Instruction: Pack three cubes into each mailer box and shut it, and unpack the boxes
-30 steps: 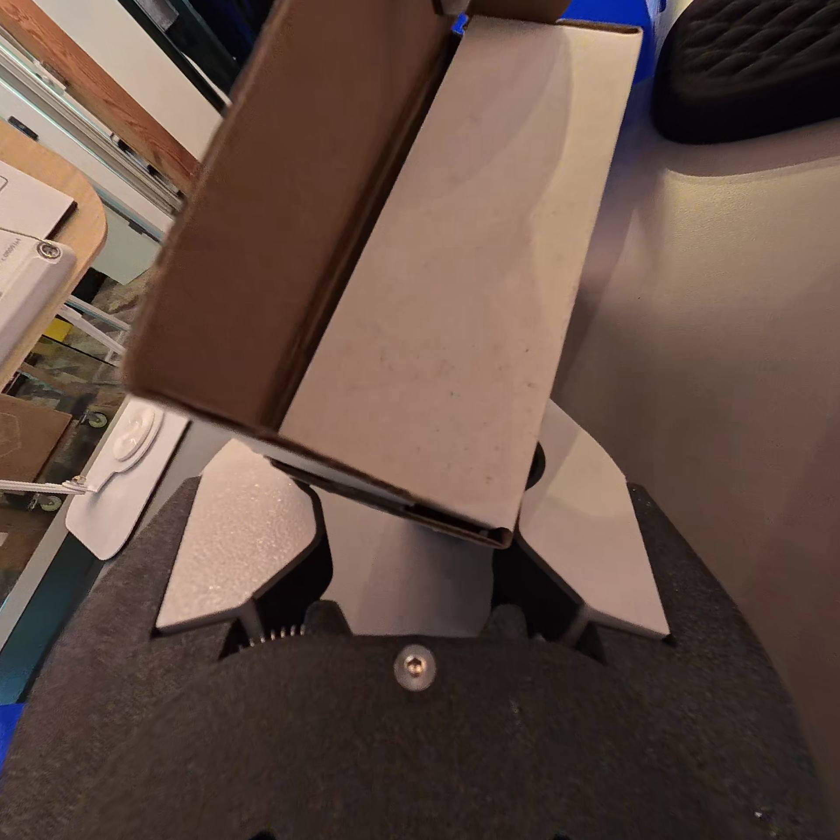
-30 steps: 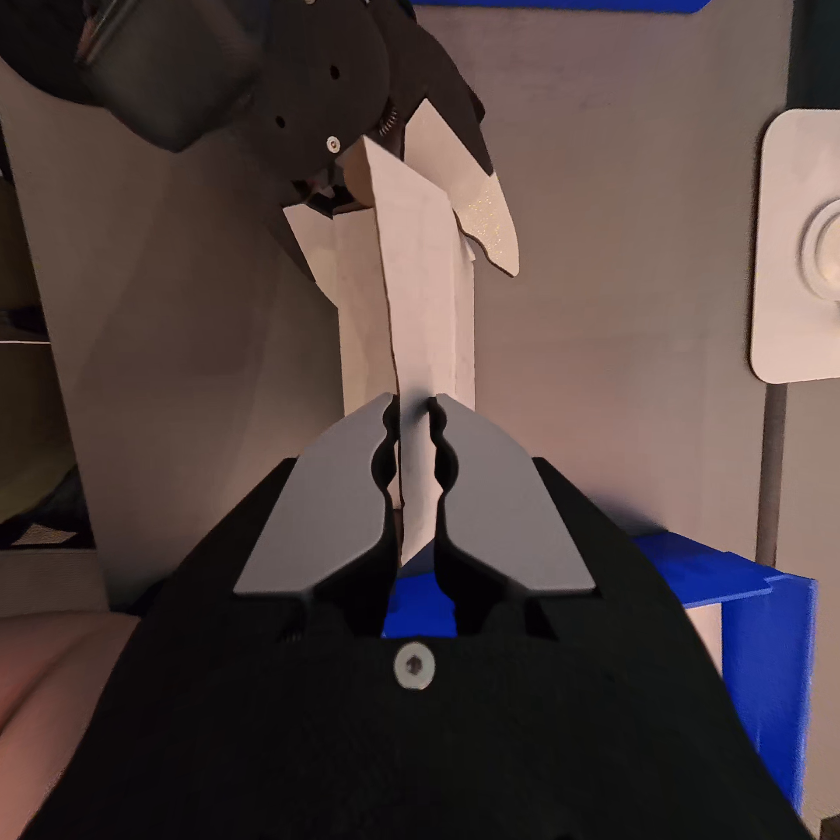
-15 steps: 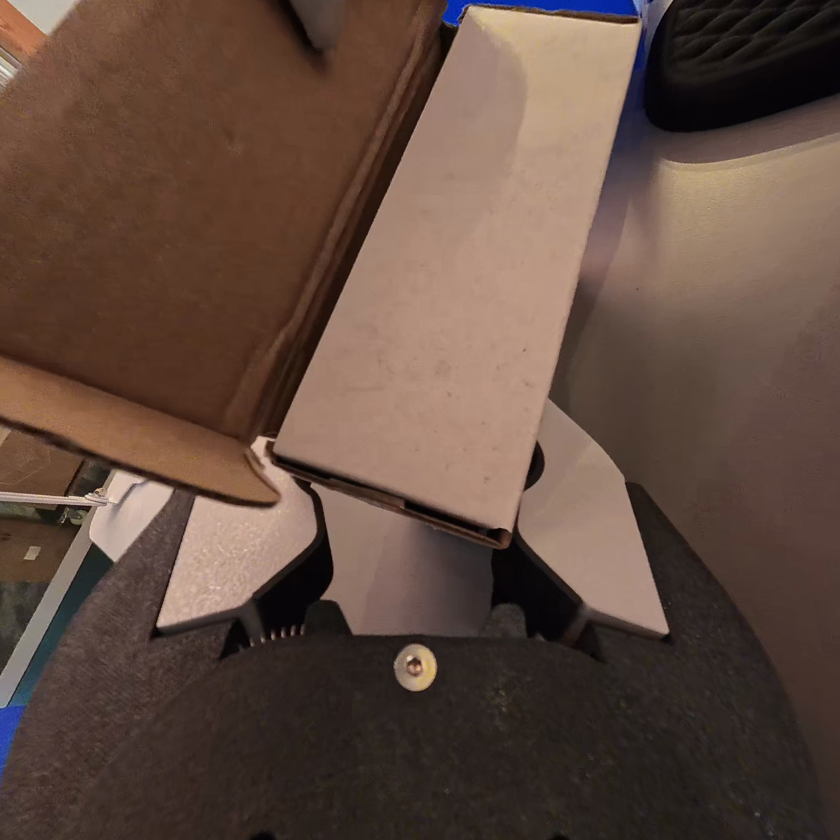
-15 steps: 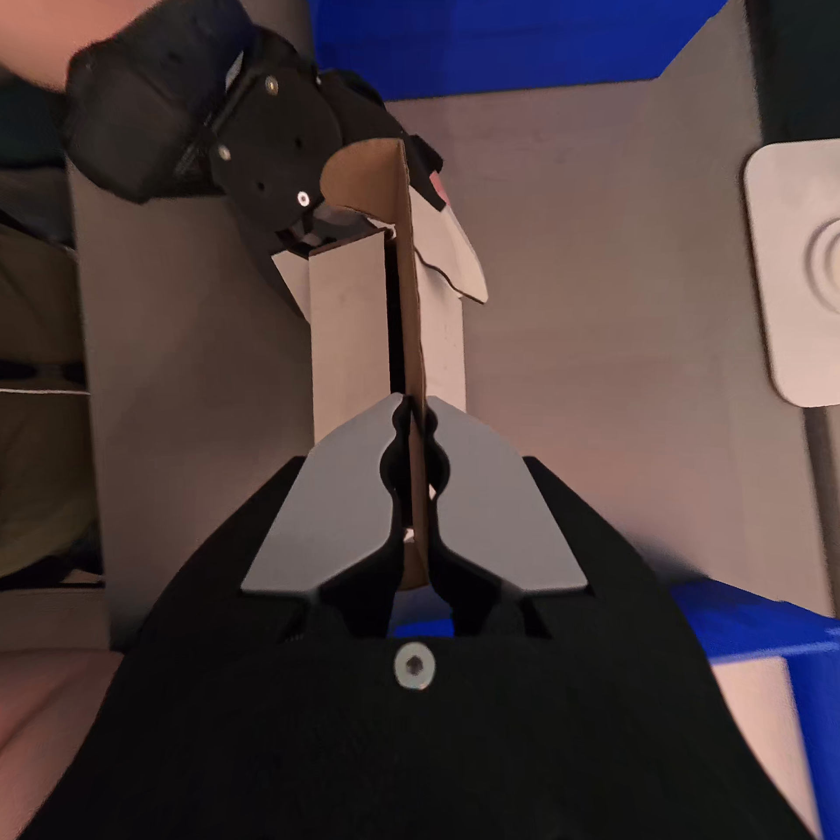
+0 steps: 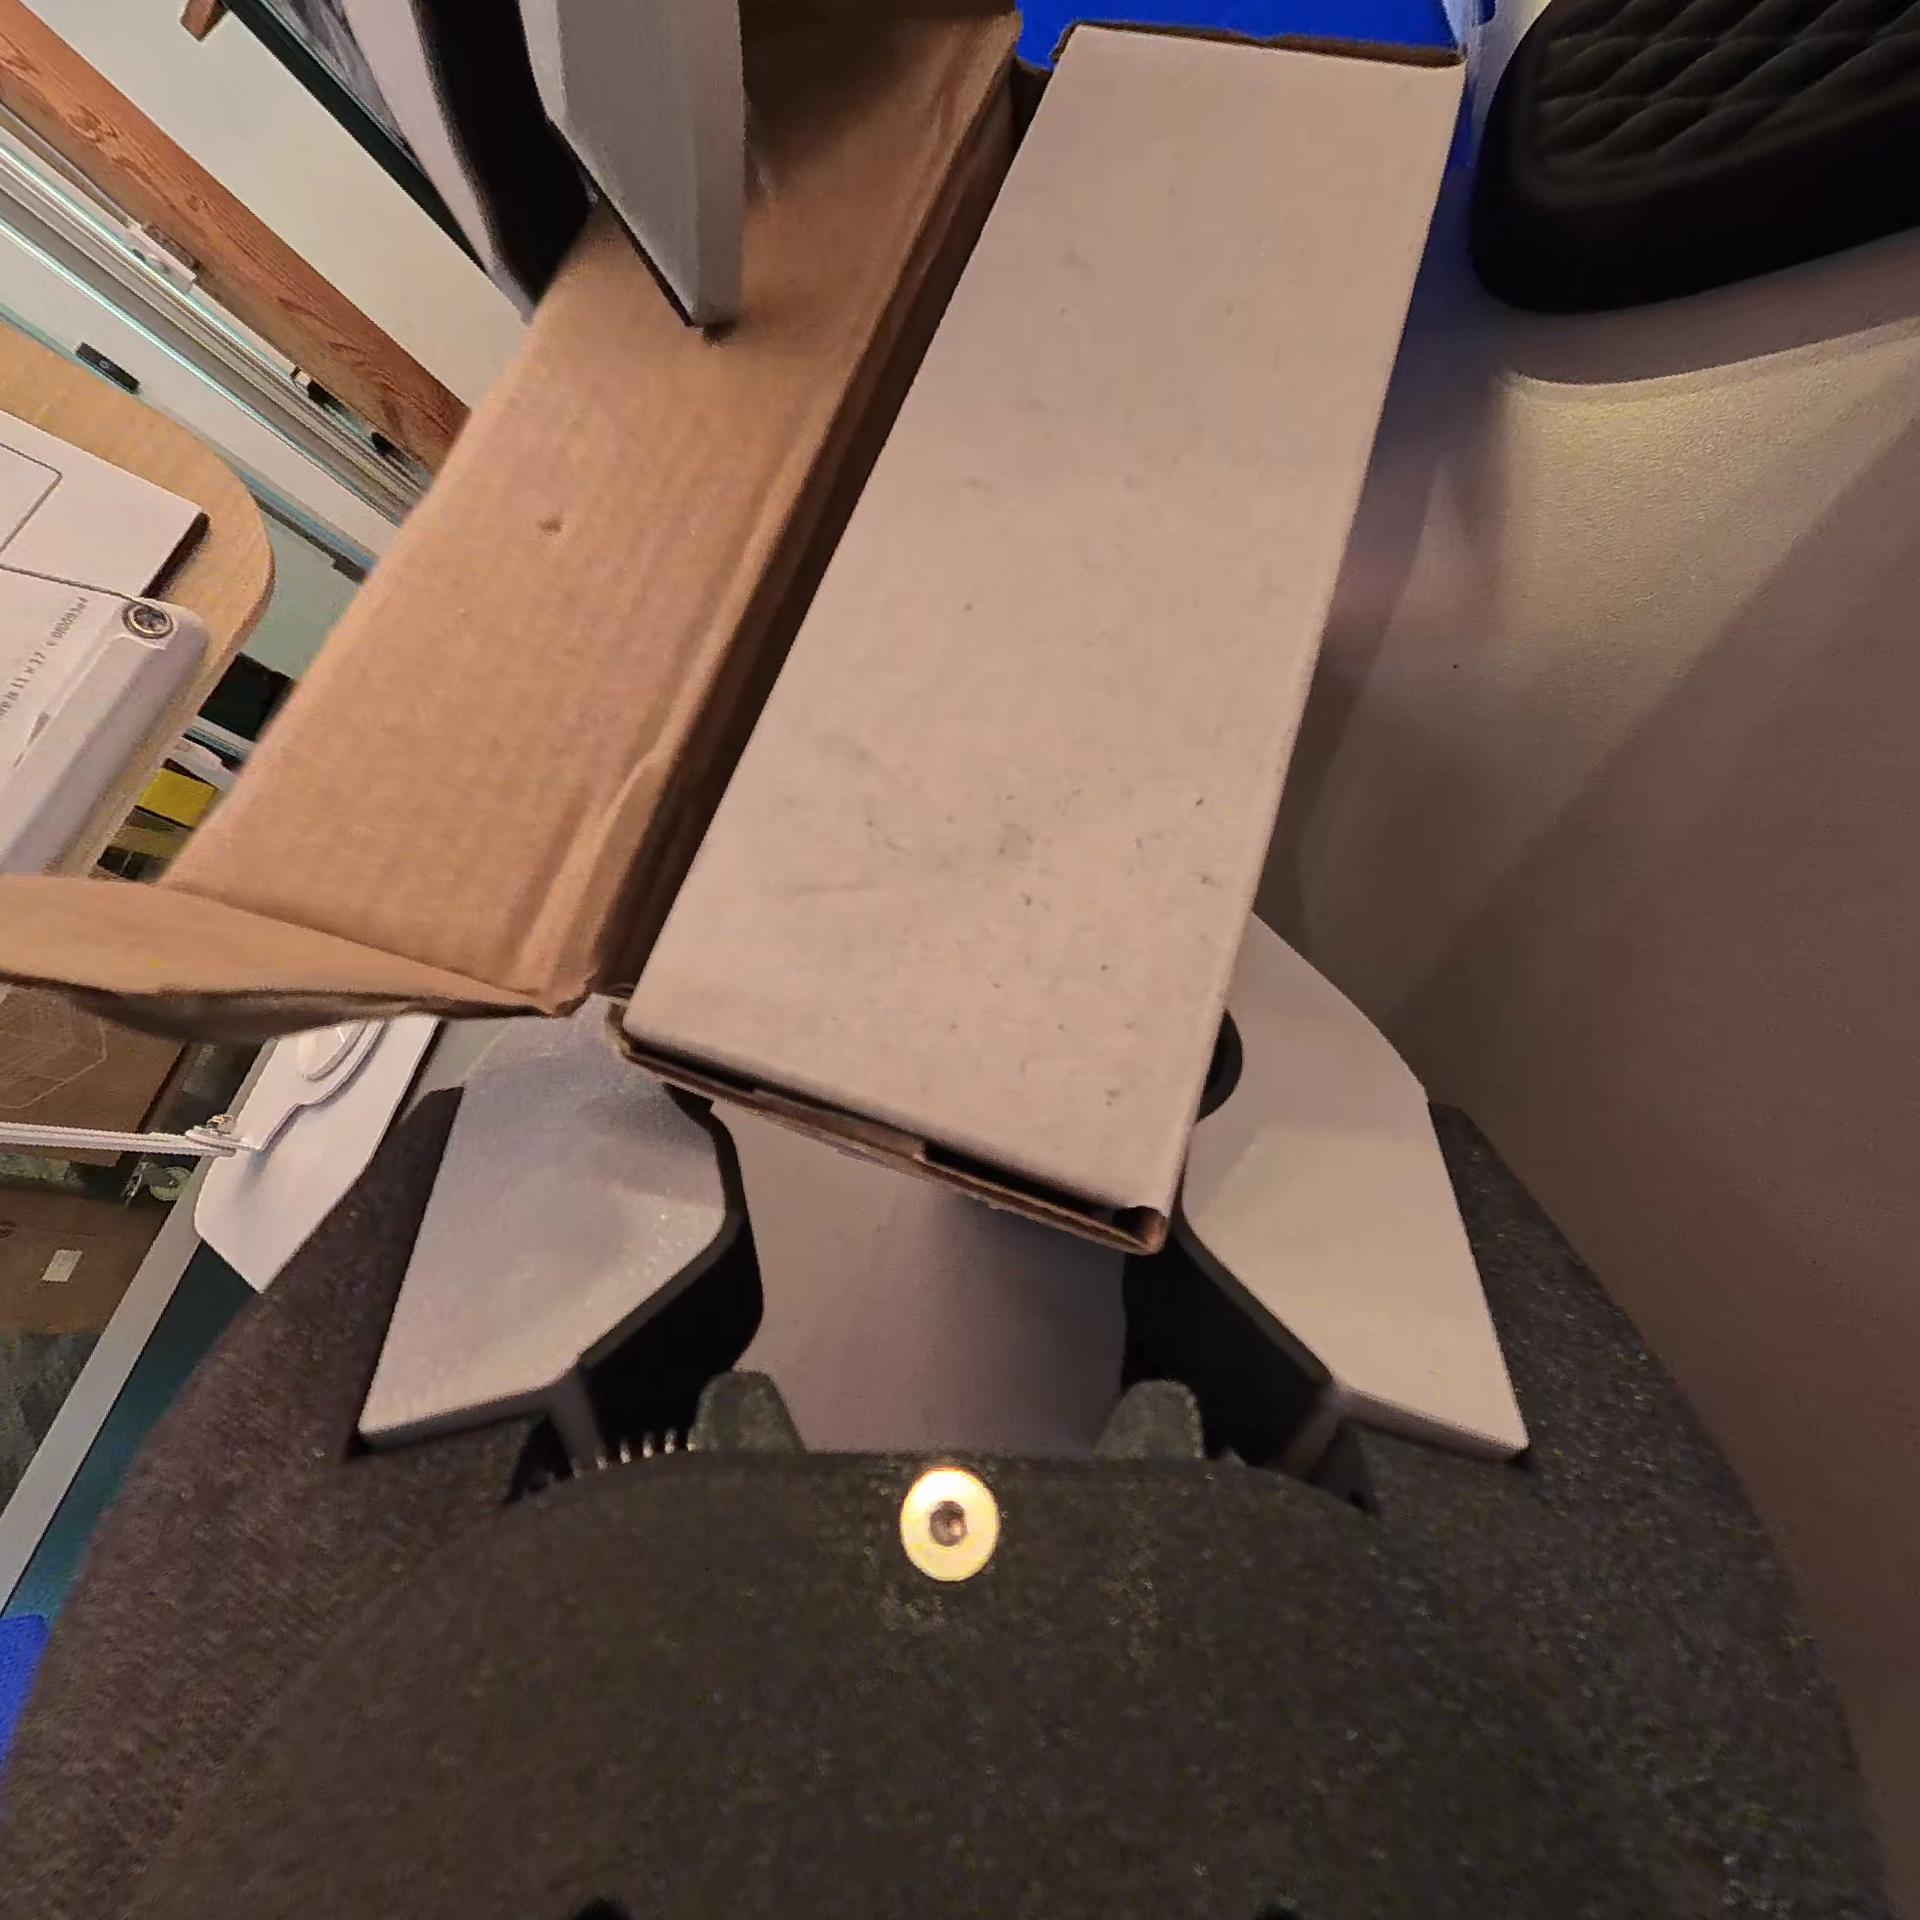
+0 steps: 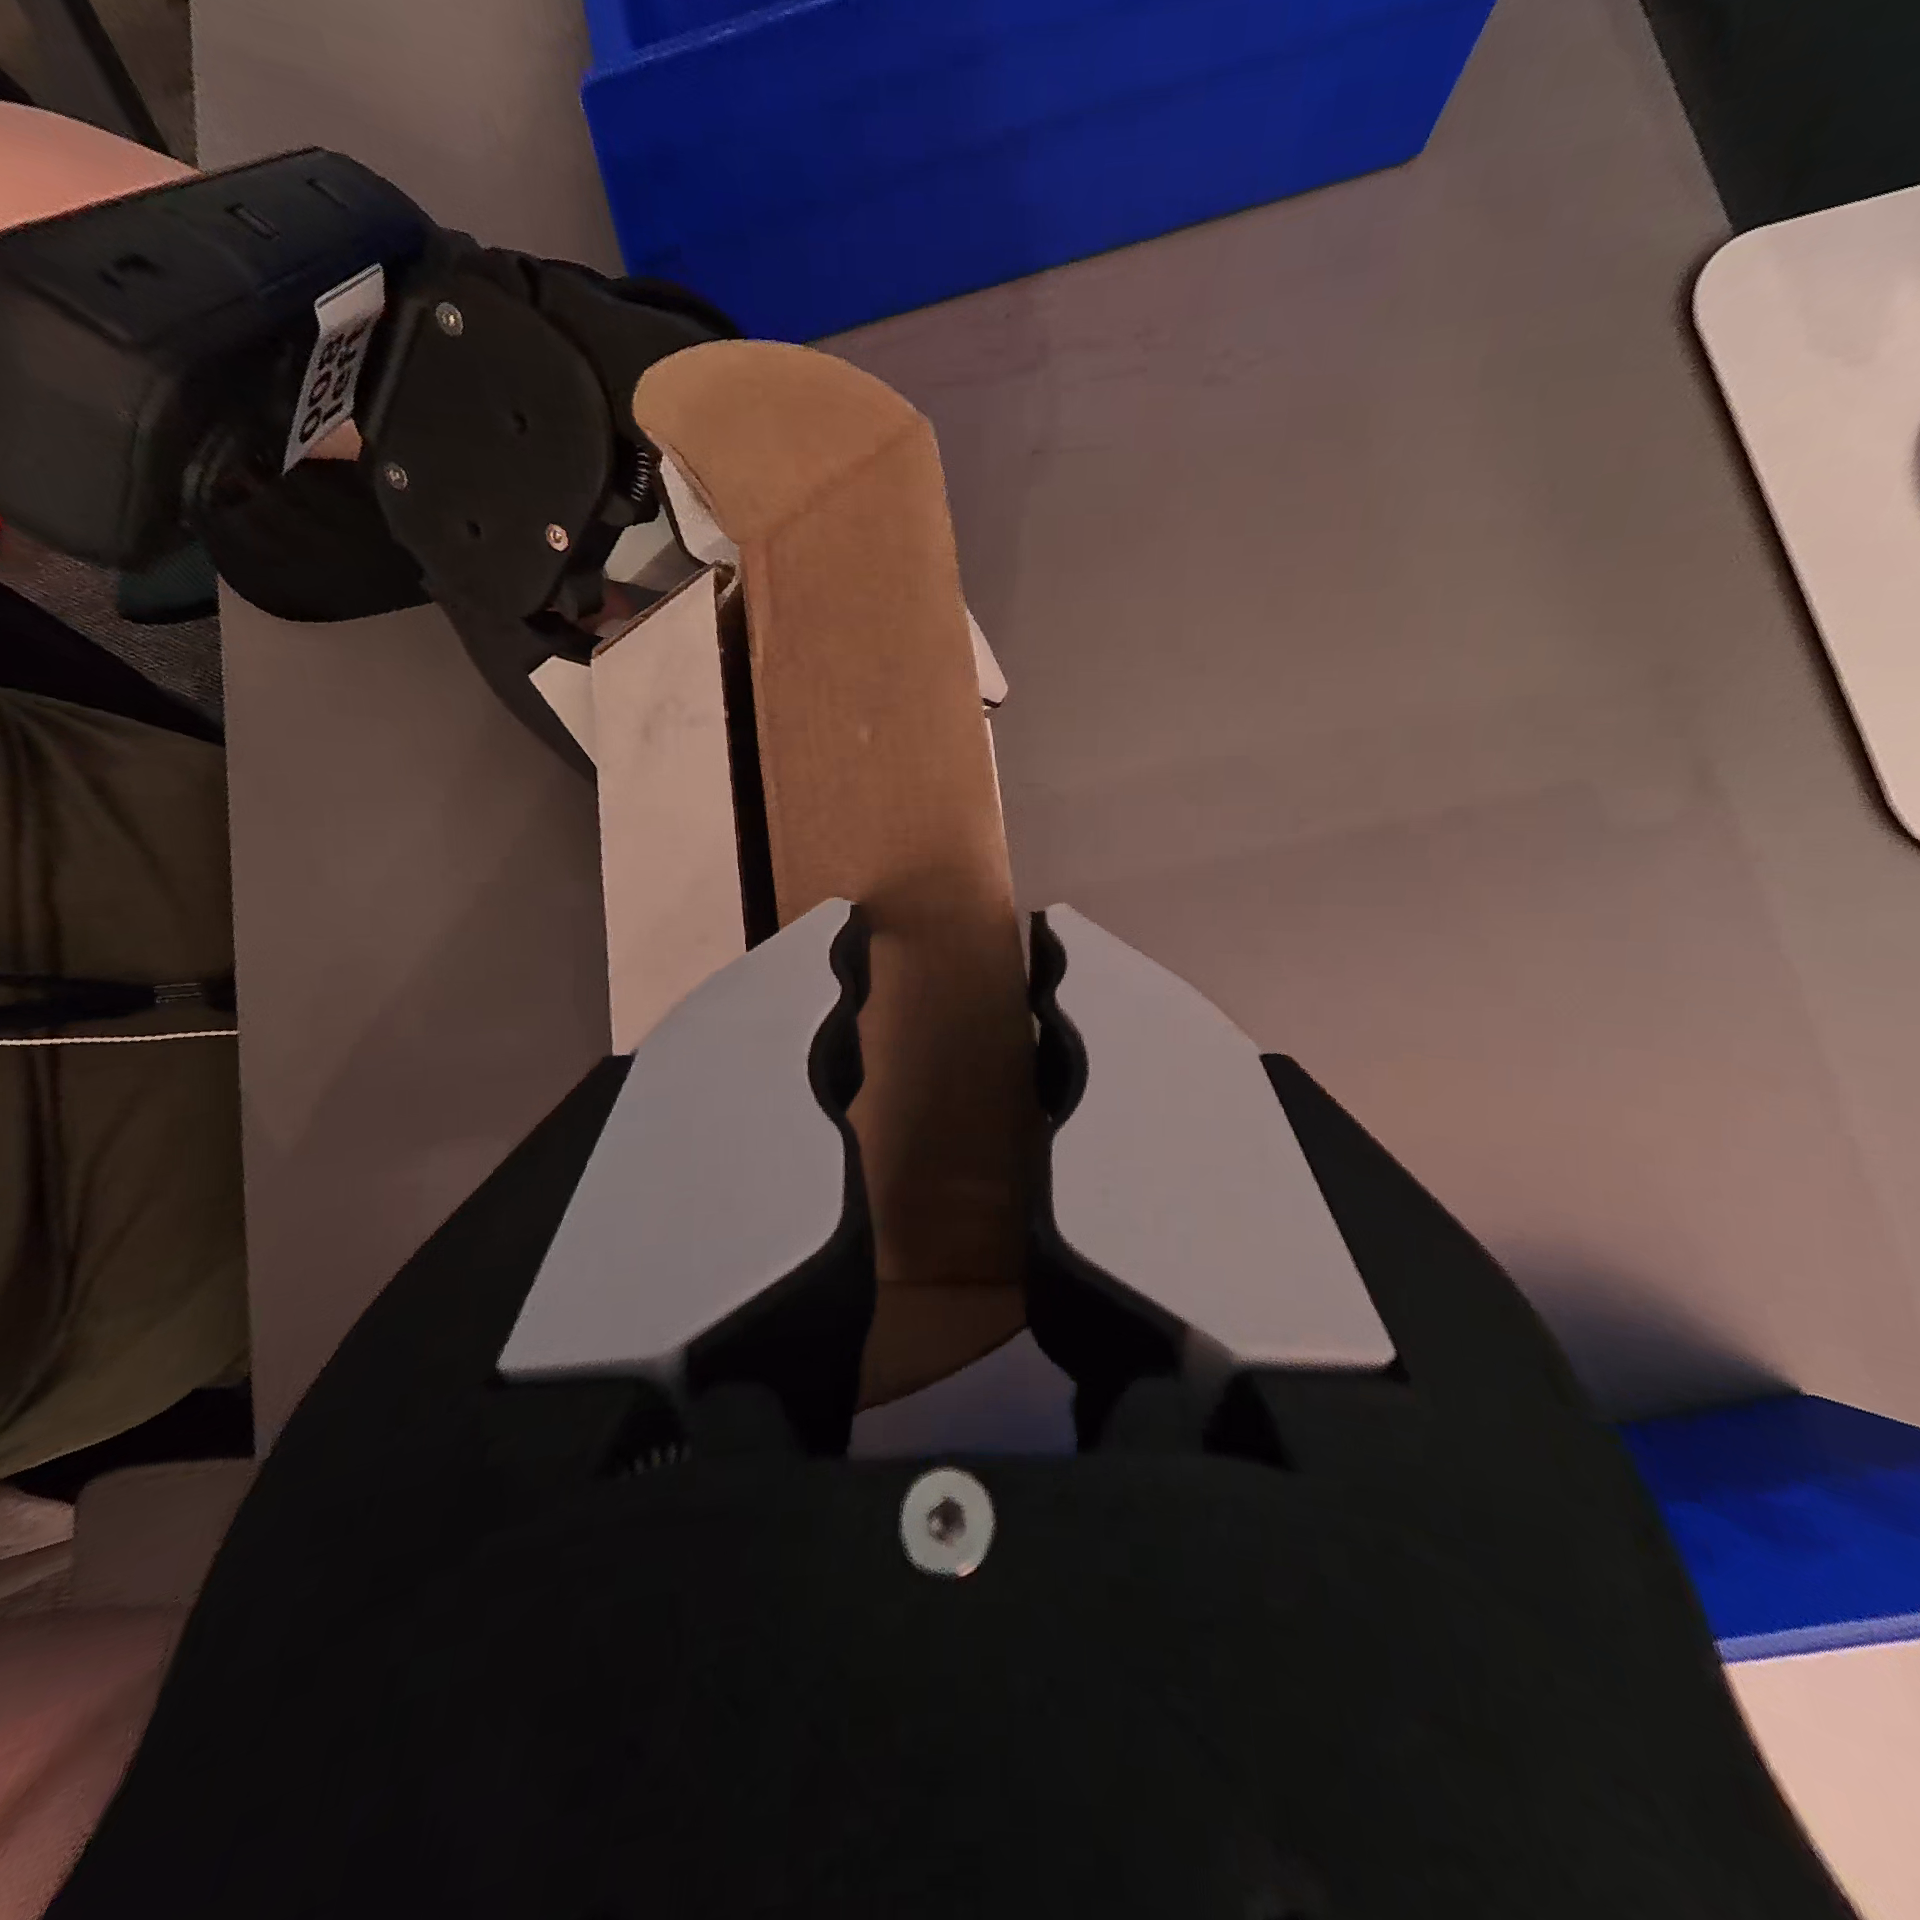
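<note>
Grey table bears blue bin; wooden desk beyond.

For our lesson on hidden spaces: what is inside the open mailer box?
The mailer box is open, its brown lid swung out. Only a dark gap shows along the hinge; the white side wall and lid cover the interior, so cubes cannot be seen.

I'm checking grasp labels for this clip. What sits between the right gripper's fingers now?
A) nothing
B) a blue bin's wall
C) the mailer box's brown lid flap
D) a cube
C: in the right wrist view the brown lid flap of the white mailer box runs back between the right gripper's fingers.
</note>
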A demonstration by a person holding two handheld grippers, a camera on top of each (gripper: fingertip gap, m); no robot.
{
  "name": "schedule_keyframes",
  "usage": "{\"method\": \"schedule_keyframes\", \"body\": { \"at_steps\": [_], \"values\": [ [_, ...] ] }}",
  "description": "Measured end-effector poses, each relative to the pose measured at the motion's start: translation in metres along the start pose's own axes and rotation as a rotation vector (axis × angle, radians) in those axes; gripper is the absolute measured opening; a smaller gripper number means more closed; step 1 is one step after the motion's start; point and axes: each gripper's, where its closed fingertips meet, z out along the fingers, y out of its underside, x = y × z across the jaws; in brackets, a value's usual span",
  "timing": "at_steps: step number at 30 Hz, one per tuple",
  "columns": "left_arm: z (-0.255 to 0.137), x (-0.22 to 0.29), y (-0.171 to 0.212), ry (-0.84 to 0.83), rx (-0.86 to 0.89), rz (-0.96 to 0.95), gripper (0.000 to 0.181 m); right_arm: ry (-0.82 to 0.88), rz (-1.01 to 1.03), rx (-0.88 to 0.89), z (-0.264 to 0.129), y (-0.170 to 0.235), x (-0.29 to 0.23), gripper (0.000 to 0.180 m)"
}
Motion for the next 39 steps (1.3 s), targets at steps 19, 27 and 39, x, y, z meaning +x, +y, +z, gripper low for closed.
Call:
{"method": "schedule_keyframes", "body": {
  "at_steps": [19,27,39],
  "values": [
    [-0.004,0.002,0.002,-0.031,-0.018,0.065,0.090,-0.200,0.141,0.022,0.007,0.009,-0.013,0.029],
    [-0.006,0.003,0.005,-0.058,-0.052,0.128,0.090,-0.482,0.140,-0.084,0.008,0.013,-0.054,0.004],
    [-0.008,0.003,0.007,-0.086,-0.065,0.165,0.091,-0.485,0.129,-0.095,0.009,0.014,-0.057,0.004]
  ]
}}
